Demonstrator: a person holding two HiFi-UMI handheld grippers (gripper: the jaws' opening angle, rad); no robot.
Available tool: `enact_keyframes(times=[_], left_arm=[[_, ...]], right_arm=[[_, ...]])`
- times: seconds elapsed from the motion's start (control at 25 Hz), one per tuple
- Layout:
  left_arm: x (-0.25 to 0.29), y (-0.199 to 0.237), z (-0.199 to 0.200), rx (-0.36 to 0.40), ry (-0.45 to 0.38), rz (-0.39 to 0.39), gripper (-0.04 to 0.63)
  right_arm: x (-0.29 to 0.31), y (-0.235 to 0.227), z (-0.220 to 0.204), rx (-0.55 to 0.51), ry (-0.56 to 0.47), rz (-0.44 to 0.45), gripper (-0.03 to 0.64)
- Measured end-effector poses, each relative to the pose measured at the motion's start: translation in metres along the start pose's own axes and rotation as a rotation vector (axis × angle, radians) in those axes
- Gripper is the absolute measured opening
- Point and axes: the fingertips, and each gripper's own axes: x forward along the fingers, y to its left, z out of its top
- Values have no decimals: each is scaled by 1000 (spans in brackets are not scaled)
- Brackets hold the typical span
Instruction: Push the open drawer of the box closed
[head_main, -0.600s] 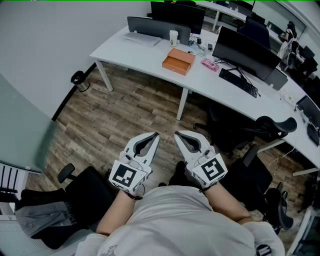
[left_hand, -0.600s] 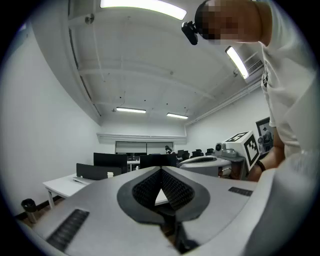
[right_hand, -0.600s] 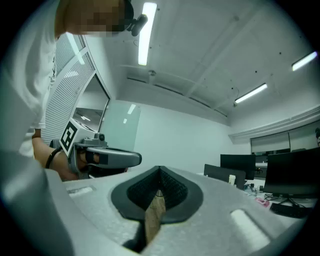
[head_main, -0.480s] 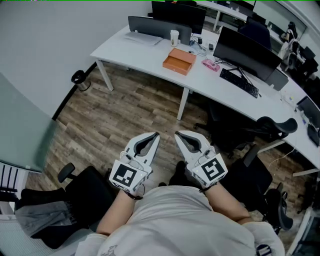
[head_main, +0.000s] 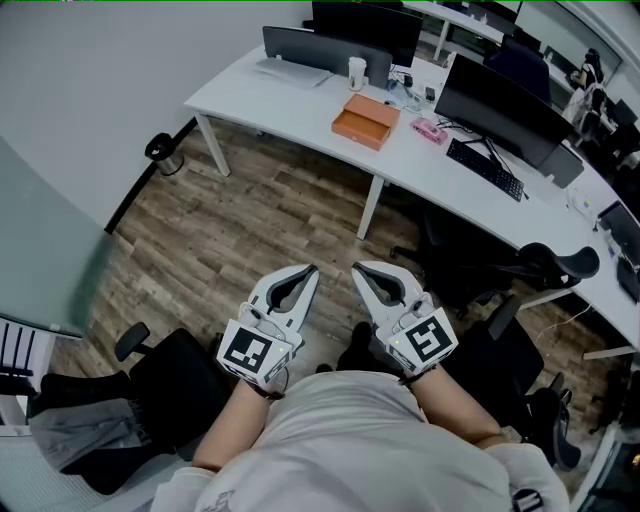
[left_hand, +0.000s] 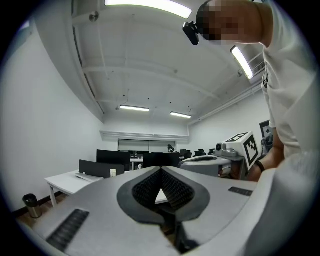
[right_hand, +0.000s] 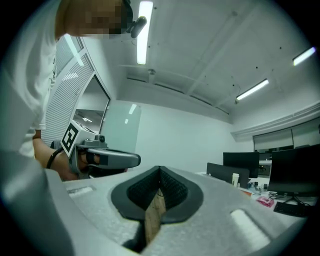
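On the white desk (head_main: 300, 95) sits the orange box (head_main: 365, 122), well apart from the left gripper (head_main: 312, 270) and right gripper (head_main: 357, 268), both level, jaws together, empty. Walking up to the desk and pressing the drawer front squarely seems wisest. Against earlier, only the view drifts; grippers unchanged.

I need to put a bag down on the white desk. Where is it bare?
Bare: the left end of the white desk, between its corner and the orange box. Crowded: right of the box, with a pink item, keyboard and monitor.
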Motion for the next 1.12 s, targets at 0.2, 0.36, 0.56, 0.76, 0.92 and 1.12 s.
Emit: enact_keyframes(times=[0.2,0.36,0.56,0.76,0.92,1.12], left_arm=[[9,18,-6,-18,14,22,0],[23,32,-15,-27,28,38,0],[55,47,-27,-40,56,51,0],[104,64,-37,-49,74,57,0],[150,71,-55,-48,86,55,0],[205,74,-56,-40,97,67,0]], right_arm=[[8,-18,-8,3,12,11,3],[16,-41,-19,12,24,16,2],[25,-78,-29,25,33,26,3],[33,-131,-42,36,38,30,2],[32,-182,-56,47,33,26,3],[29,-237,-65,52,32,36,3]])
